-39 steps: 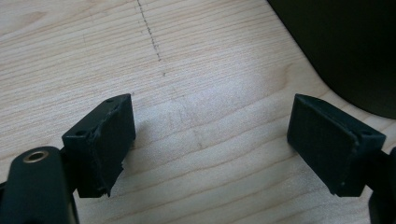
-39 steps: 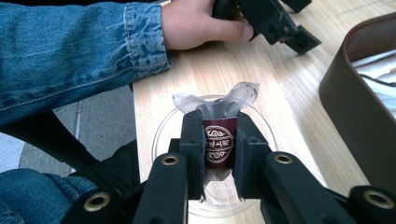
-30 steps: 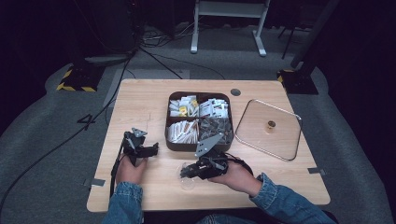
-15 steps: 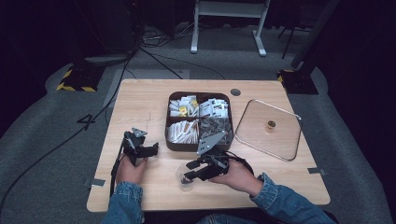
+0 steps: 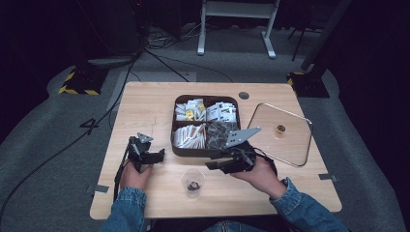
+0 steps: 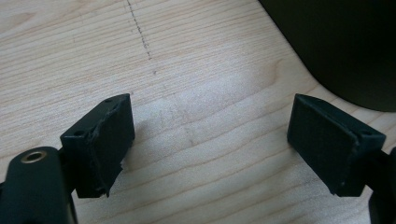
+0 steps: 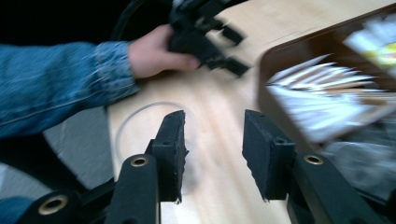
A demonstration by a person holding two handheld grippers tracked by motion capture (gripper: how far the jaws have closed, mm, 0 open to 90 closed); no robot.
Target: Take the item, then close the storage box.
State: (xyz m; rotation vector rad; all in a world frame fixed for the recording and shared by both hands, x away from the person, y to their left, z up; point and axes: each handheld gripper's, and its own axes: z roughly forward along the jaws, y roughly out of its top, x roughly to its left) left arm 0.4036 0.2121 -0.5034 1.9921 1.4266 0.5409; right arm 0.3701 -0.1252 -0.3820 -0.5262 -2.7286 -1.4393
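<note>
The right gripper (image 5: 212, 166), jaws just parted with nothing between them, stands between the clear cup (image 5: 193, 181) holding a small dark item and the compartment box (image 5: 177, 145); its next pick should approach level, while the open left gripper (image 5: 159, 155) rests aside.

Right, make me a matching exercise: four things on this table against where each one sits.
Things:
1. clear cup
2. divided box
3. lid
4. left hand-held gripper

Places:
A. right of the box, lying flat
B. near edge, between the two hands
C. middle of the table, holding packets
D. left of the box, jaws open over bare wood

Pairs: 1-B, 2-C, 3-A, 4-D
</note>
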